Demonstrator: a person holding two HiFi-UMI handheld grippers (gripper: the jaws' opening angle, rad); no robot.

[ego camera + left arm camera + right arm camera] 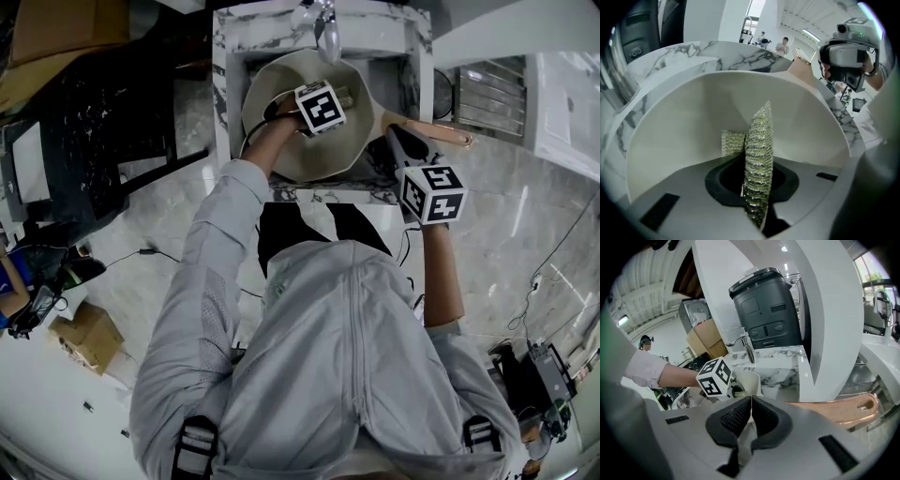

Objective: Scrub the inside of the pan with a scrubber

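The left arm (258, 155) reaches forward over the marble sink (225, 89). The left gripper (757, 187) is clamped on the scrubber (758, 140) (standing edge-up) inside the pale pan (679, 140). The pan sits in the sink with its copper handle (441, 133) pointing right. Just beside the handle, the right gripper (750, 416) has its jaws pressed together on nothing.

Grey zipped jacket (328, 356); grey, black-padded left claw (751, 161) and right claw (751, 400).

One pan (281, 155), one scrubber (758, 154), just the one. Two grippers: left gripper (754, 183), right gripper (750, 414). One faucet (325, 28) at the far edge of the surface (281, 194), one black machine (764, 310) behind it, one box (89, 337) on the floor (159, 216).
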